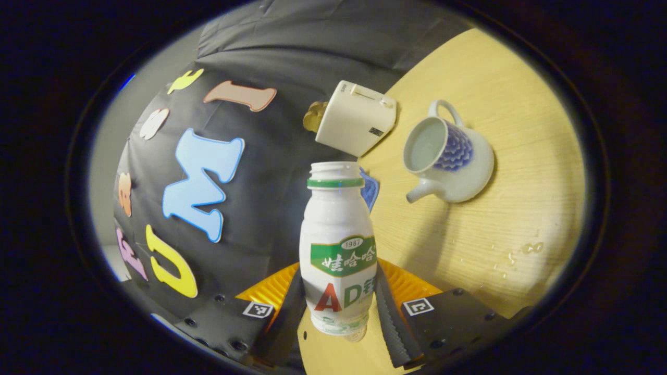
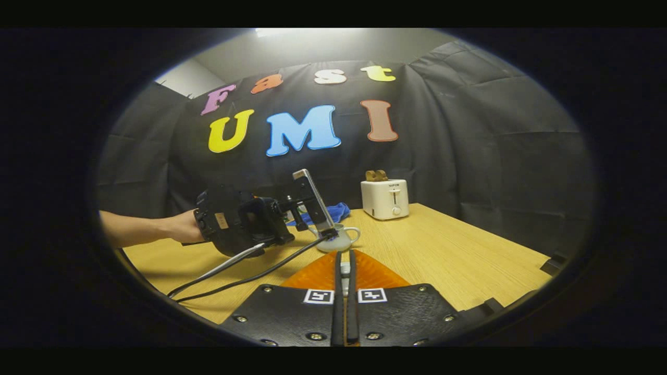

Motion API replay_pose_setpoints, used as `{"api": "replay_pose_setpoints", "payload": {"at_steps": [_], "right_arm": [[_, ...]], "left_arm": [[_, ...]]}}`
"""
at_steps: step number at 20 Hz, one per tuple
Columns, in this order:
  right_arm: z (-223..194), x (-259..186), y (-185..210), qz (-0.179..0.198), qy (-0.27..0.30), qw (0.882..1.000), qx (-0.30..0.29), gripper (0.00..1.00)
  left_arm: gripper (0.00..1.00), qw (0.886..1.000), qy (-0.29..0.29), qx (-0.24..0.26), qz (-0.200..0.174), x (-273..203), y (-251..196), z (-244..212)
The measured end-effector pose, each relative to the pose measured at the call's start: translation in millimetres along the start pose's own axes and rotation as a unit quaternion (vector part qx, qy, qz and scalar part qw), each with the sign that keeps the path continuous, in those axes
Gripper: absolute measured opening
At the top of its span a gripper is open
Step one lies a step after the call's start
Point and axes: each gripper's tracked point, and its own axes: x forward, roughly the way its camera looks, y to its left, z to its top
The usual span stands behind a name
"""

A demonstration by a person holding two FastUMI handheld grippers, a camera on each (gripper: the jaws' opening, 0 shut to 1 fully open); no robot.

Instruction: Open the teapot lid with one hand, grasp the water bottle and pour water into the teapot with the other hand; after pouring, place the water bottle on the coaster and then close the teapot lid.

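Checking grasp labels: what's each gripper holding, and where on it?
Left gripper: bottle, clamped at its lower body. Right gripper: nearly closed on something small and pale; cannot tell what.

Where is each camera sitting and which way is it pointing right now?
Left gripper view: rides on the left tool, tilted, looking past the water bottle it clamps toward the open teapot, toaster and table; its own fingers show at the bottom.
Right gripper view: rides on the right tool, held level and low, facing the booth wall across the table; its fingers are nearly closed on something small; the other tool and a hand show farther off.
Shared: teapot, toaster, table.
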Motion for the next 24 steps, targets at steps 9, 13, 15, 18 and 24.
{"api": "replay_pose_setpoints", "payload": {"at_steps": [9,13,15,18,24], "right_arm": [[-0.2,0.5,-5.3,-0.004,0.000,1.000,0.001,0.02],[-0.7,0.9,-7.1,-0.005,0.000,1.000,0.005,0.02],[-1.0,-0.2,-8.4,-0.007,-0.001,1.000,0.004,0.02],[-0.5,0.0,-10.1,-0.008,-0.002,1.000,0.005,0.02],[-2.3,-1.7,-12.2,-0.010,-0.001,1.000,0.007,0.02]], "left_arm": [[0.82,0.996,-0.006,0.093,0.002,1.5,7.4,13.7],[0.82,0.992,-0.010,0.123,0.005,2.5,8.4,19.0],[0.82,0.991,-0.011,0.137,0.006,2.6,8.6,20.3],[0.82,0.987,-0.014,0.161,0.010,2.1,10.2,22.9],[0.82,0.982,-0.014,0.190,0.010,2.6,11.4,23.8]]}}
